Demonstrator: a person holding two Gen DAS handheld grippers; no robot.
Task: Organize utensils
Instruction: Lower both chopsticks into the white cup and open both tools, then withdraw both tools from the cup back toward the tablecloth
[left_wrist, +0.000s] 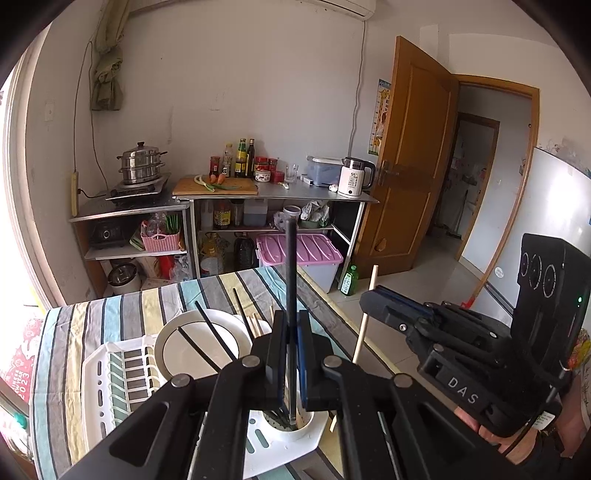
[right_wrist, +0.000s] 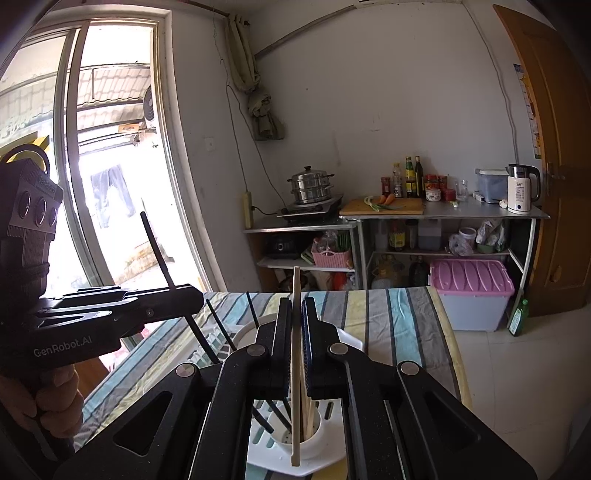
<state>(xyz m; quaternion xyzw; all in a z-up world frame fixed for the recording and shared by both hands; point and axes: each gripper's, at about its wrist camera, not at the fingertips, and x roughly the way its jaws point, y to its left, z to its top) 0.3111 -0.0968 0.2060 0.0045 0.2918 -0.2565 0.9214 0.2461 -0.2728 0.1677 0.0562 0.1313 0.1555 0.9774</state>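
A: What carries it all?
B: A table (left_wrist: 110, 314) under a striped cloth. A white rack (left_wrist: 110, 373) sits toward its near edge, a plate (left_wrist: 199, 347) leaning in it, and a round white cup (left_wrist: 295, 430) at the rack's near right corner.
A: And the room?
B: A big window (right_wrist: 110, 147) on the left, steel shelves (left_wrist: 221, 199) along the far wall with a steamer pot (left_wrist: 142, 162), bottles and a kettle (left_wrist: 354, 177), and a brown door (left_wrist: 413, 155) on the right.
A: The left gripper (left_wrist: 291, 354)?
B: Fingers pinched tight on a black chopstick (left_wrist: 291, 266), upright, its lower end in the cup.
A: The right gripper (right_wrist: 295, 343)?
B: Clamped likewise on a wooden chopstick (right_wrist: 295, 291), also upright; its tip hangs just in front of the cup, beside the rim. More black and wooden sticks stand in the cup.
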